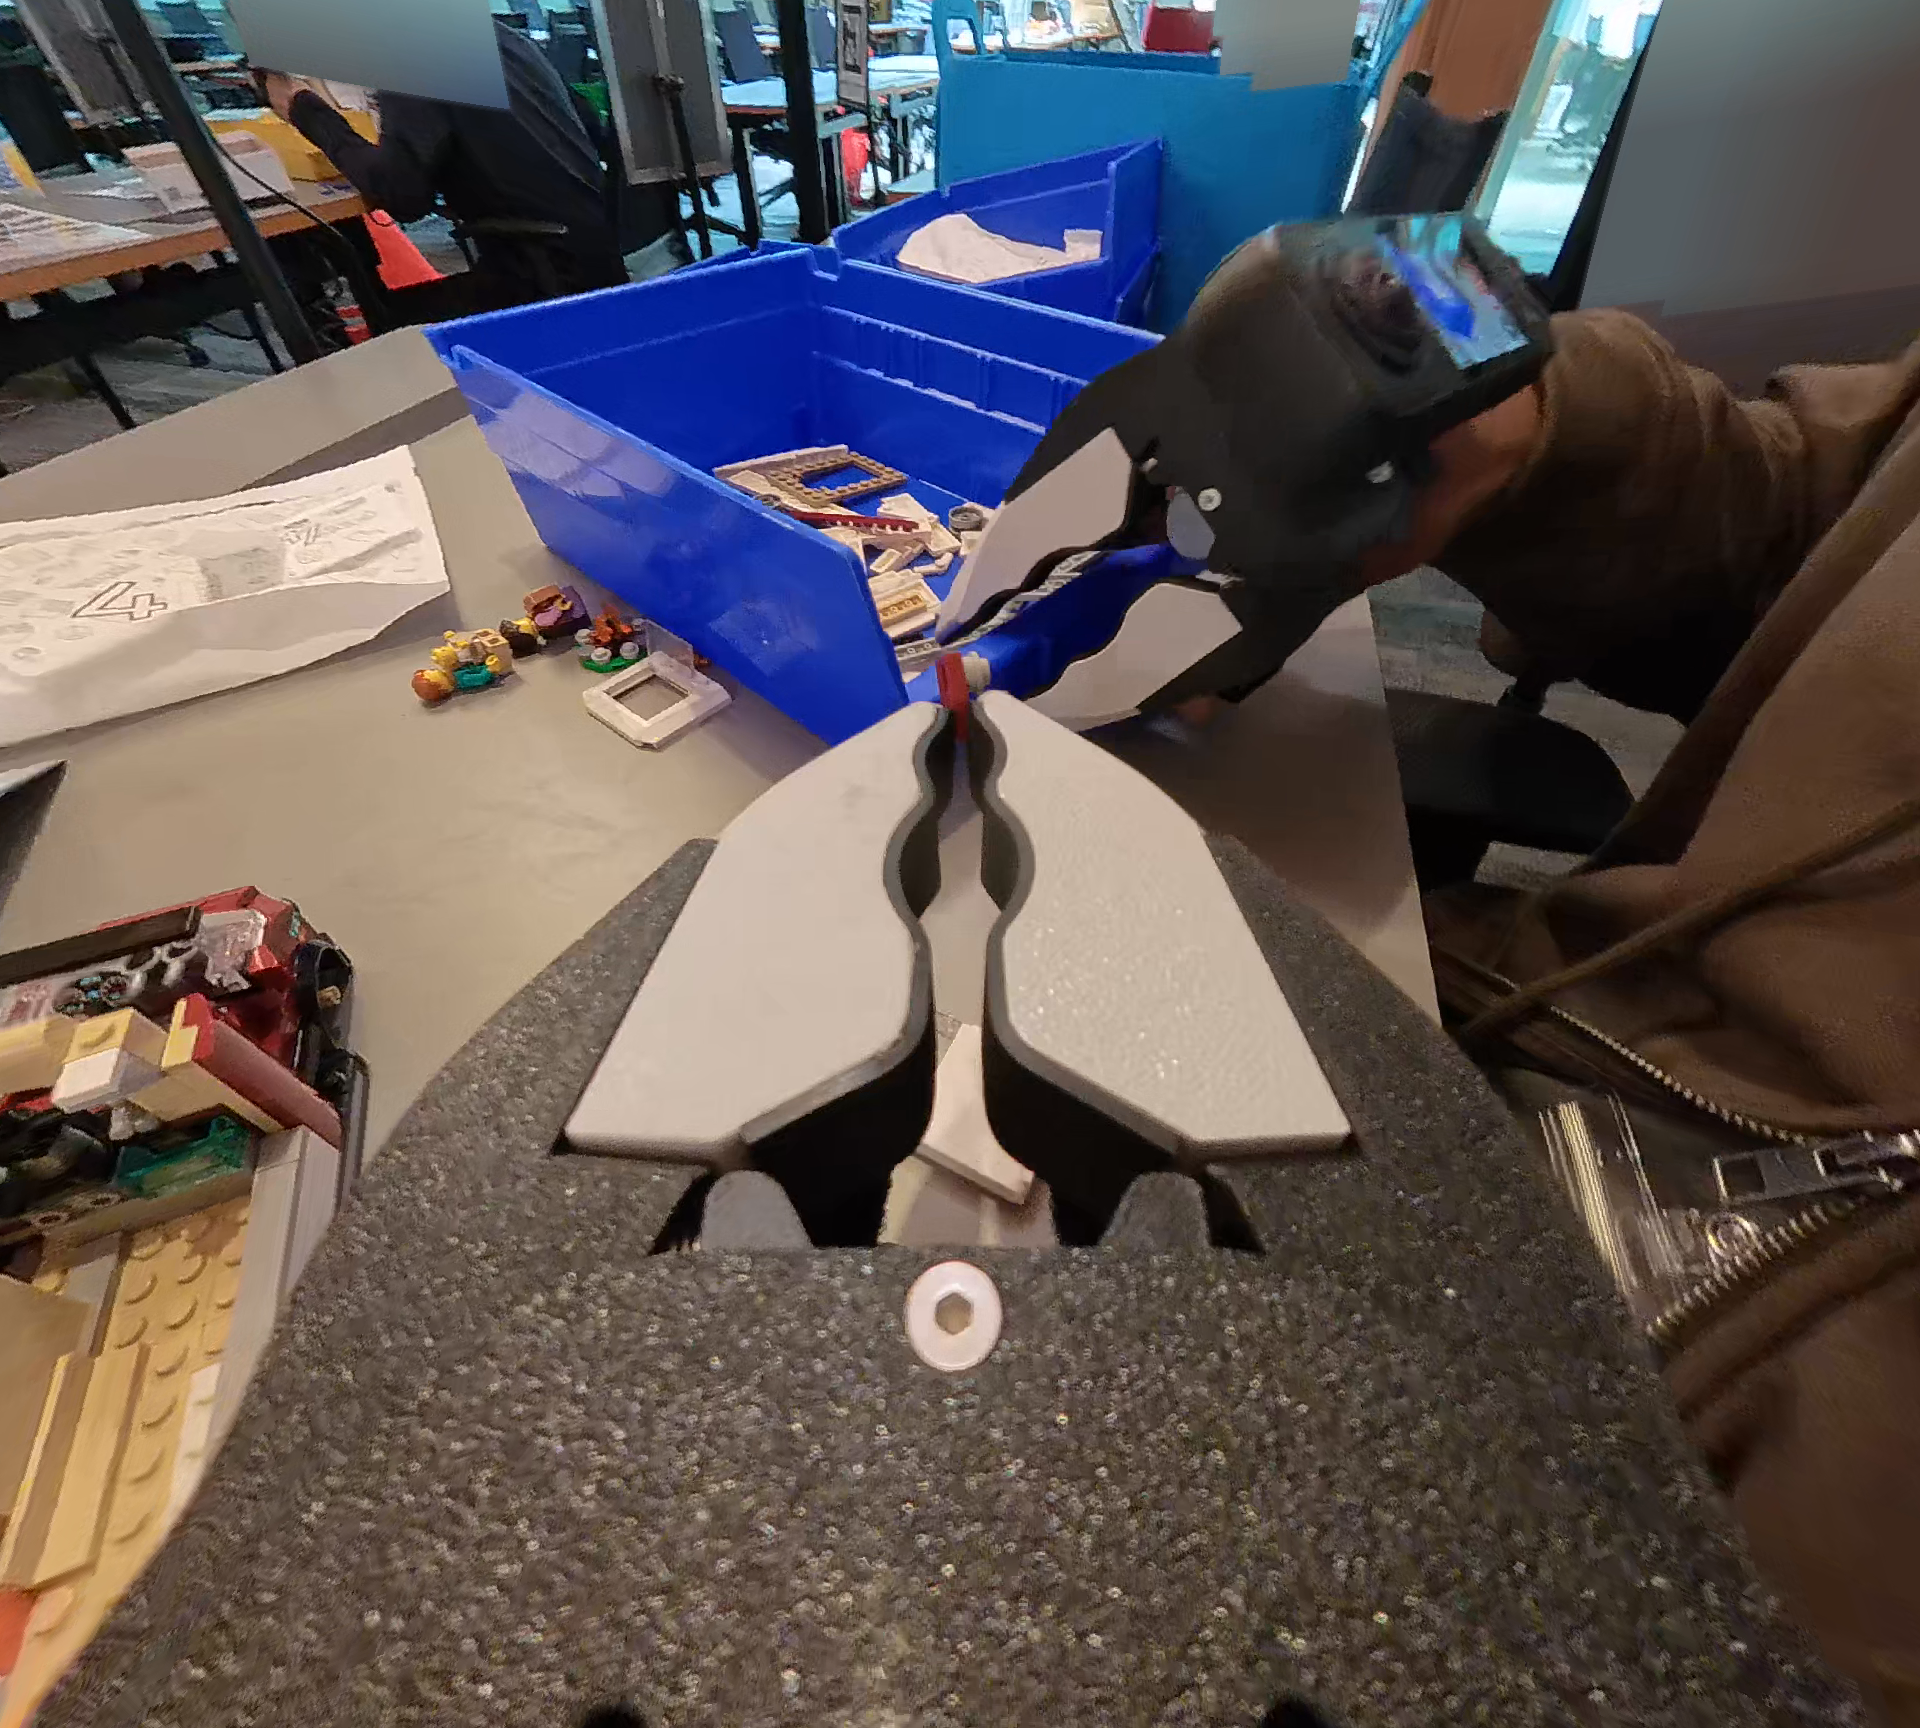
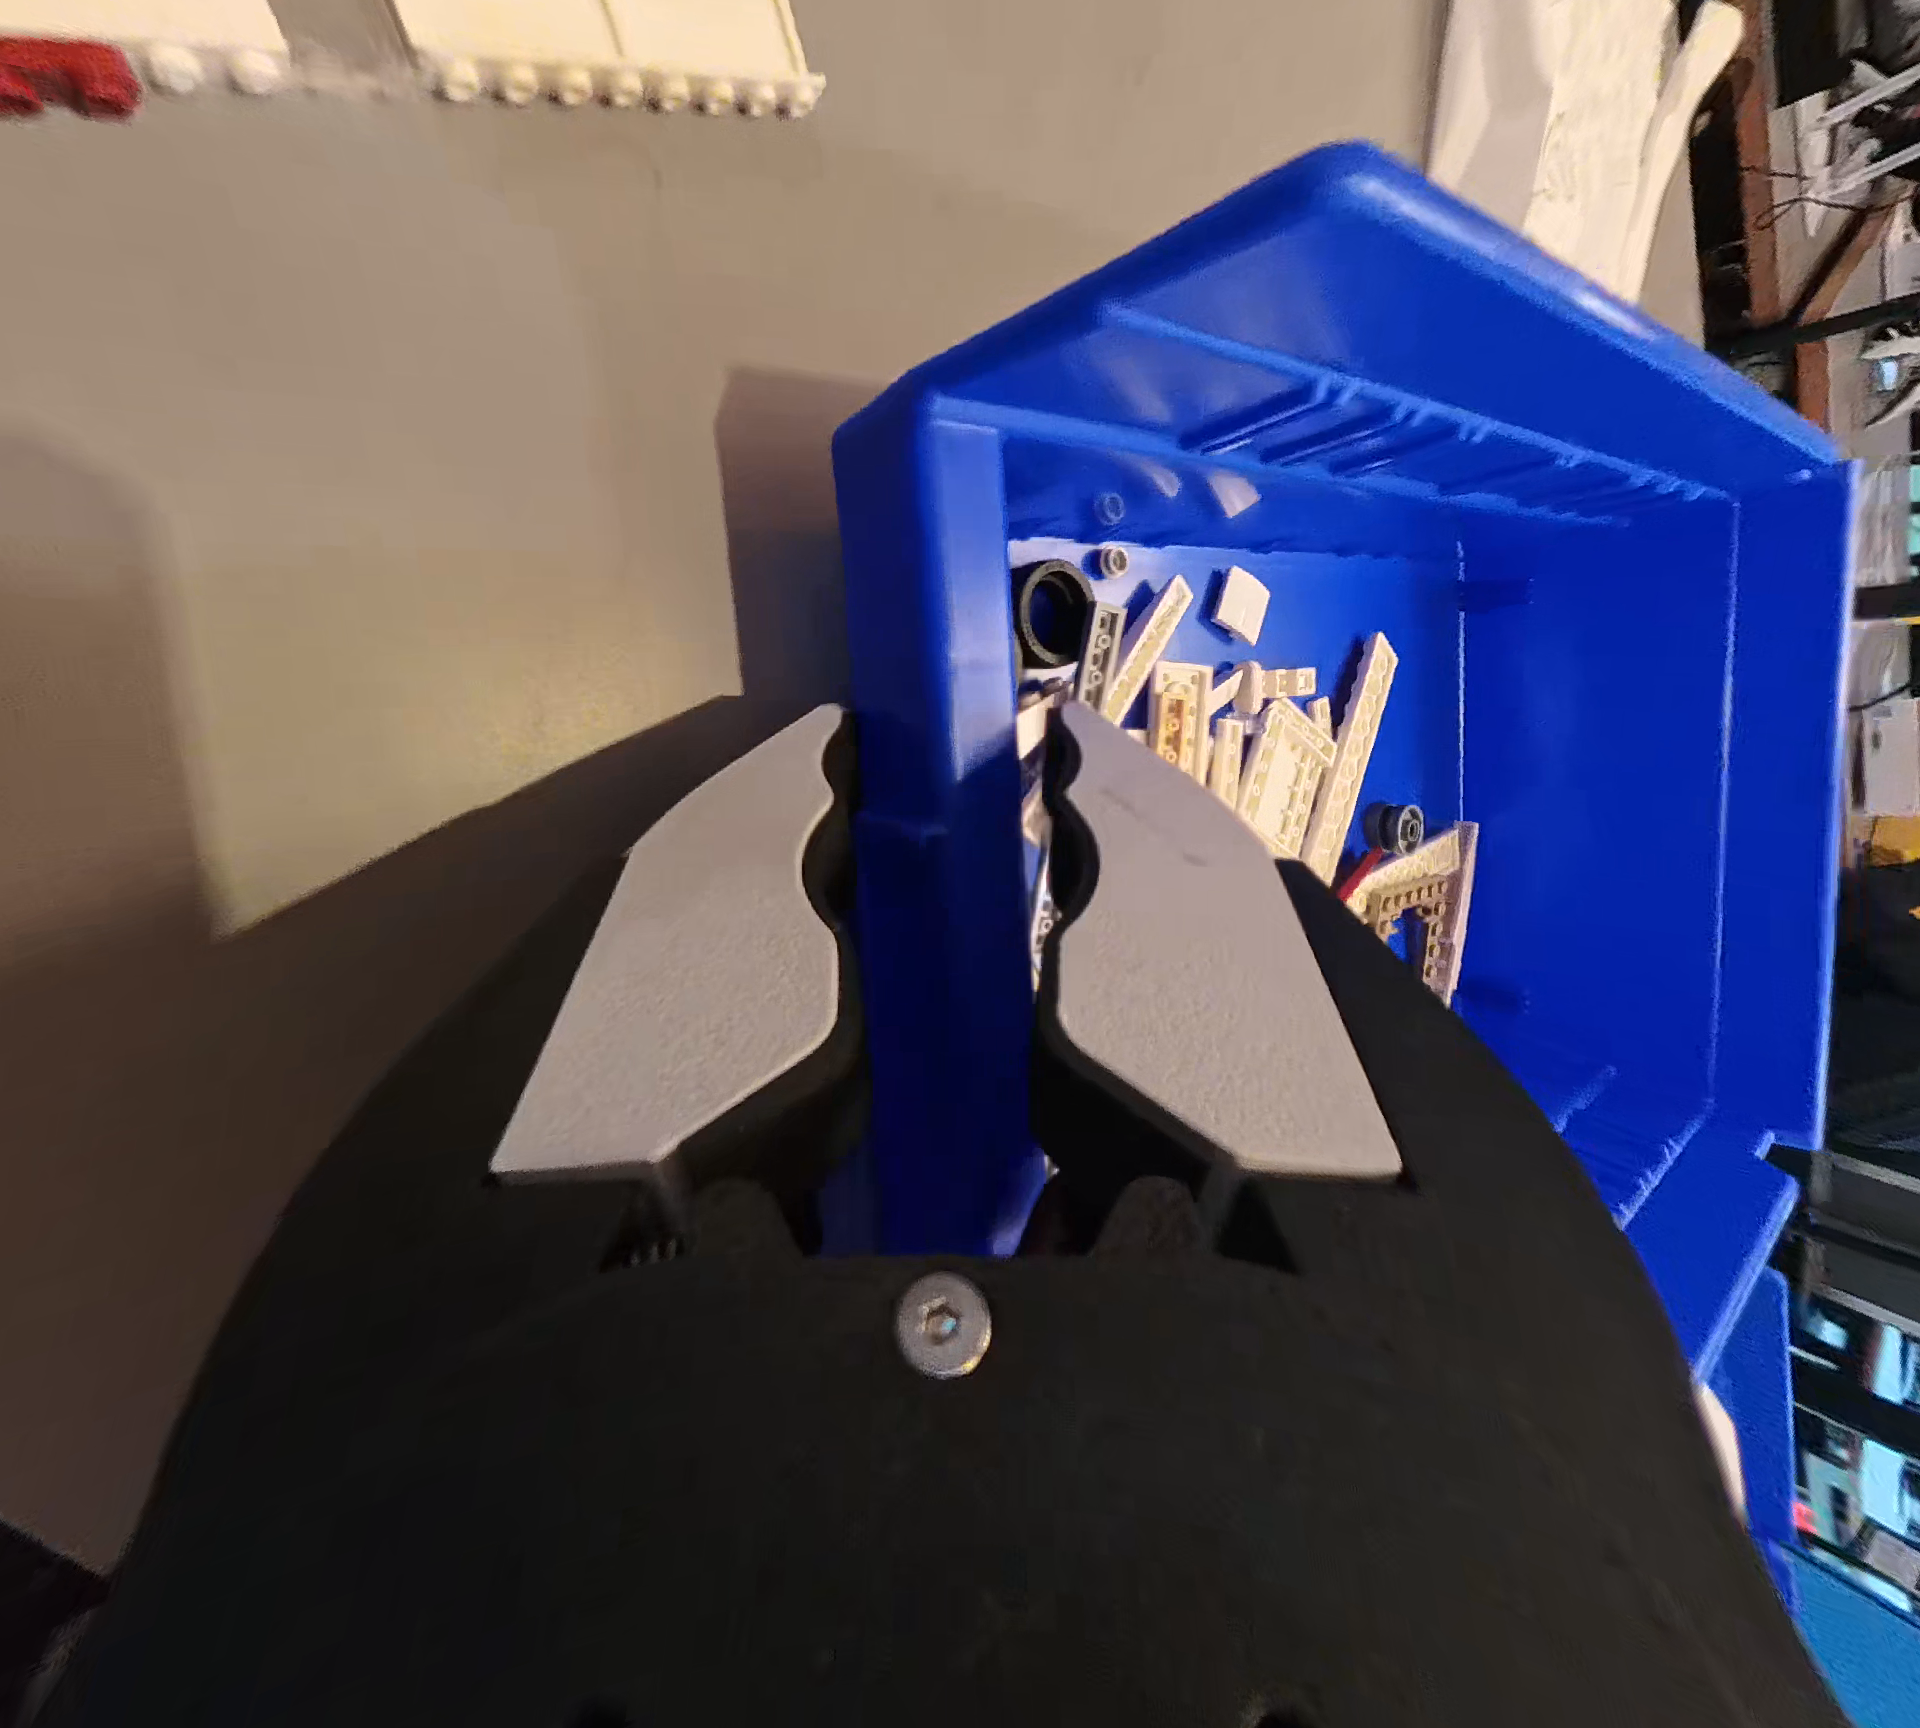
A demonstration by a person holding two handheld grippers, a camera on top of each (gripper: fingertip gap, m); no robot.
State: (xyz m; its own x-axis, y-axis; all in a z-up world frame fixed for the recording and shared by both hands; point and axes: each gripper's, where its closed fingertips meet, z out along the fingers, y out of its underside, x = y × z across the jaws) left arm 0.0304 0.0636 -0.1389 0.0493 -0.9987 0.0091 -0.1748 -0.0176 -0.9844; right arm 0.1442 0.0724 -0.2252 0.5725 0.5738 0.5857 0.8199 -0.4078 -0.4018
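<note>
Gray fingers of the left gripper pinch a small red piece – it sticks up at their tips, just in front of the blue bin. Right gripper is nearer the bin – its fingers straddle and squeeze the front wall. Pale flat bricks lie inside.
</note>
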